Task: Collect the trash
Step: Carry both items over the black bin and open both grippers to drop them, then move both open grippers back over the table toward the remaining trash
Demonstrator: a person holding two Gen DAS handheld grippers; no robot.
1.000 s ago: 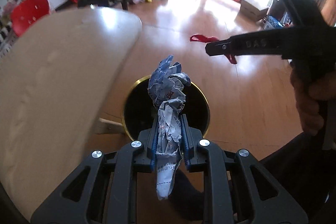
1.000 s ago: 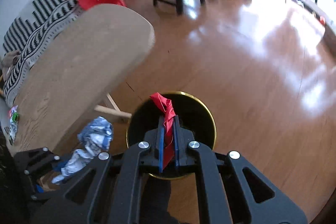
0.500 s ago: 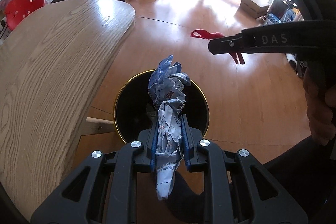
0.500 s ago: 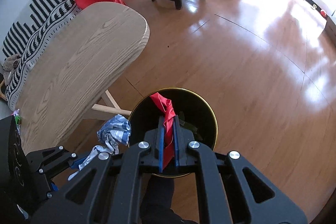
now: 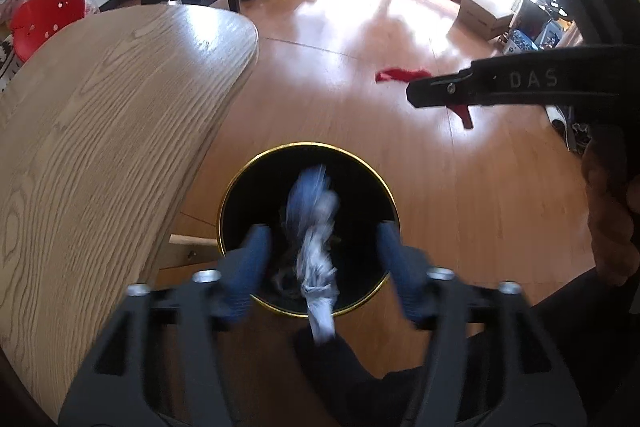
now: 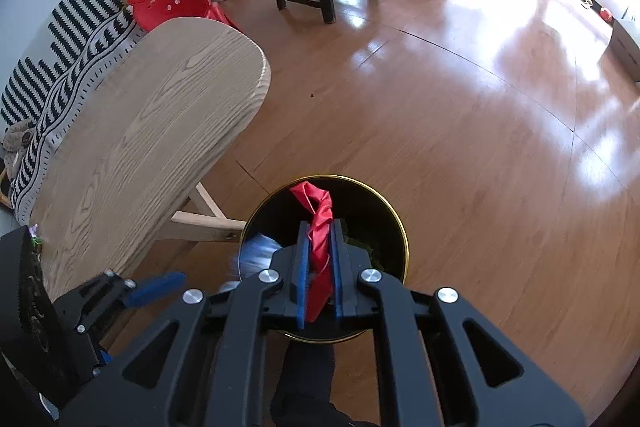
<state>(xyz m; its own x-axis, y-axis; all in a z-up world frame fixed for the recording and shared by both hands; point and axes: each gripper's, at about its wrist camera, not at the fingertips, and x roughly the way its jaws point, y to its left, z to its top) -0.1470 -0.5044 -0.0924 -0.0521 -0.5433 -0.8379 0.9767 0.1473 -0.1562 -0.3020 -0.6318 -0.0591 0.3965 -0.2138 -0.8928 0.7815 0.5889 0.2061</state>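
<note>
Glossy wooden flooring (image 6: 460,115) lies under your drop. Your left gripper (image 5: 320,259) has just been opening; its fingers stand apart as the crumpled blue-white paper (image 5: 314,239) falls into the gold-rimmed black bin (image 5: 240,187). Your right gripper (image 6: 319,271) clamps the red wrapper strip (image 6: 320,235) over that bin; release it next.

Crumpled paper (image 5: 314,227) and left claw (image 5: 322,259) blurred

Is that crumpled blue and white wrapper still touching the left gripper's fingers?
Apart. In the left wrist view the crumpled wrapper drops blurred between the left gripper's fingers, whose jaws have just opened, with dark gaps either side.
</note>
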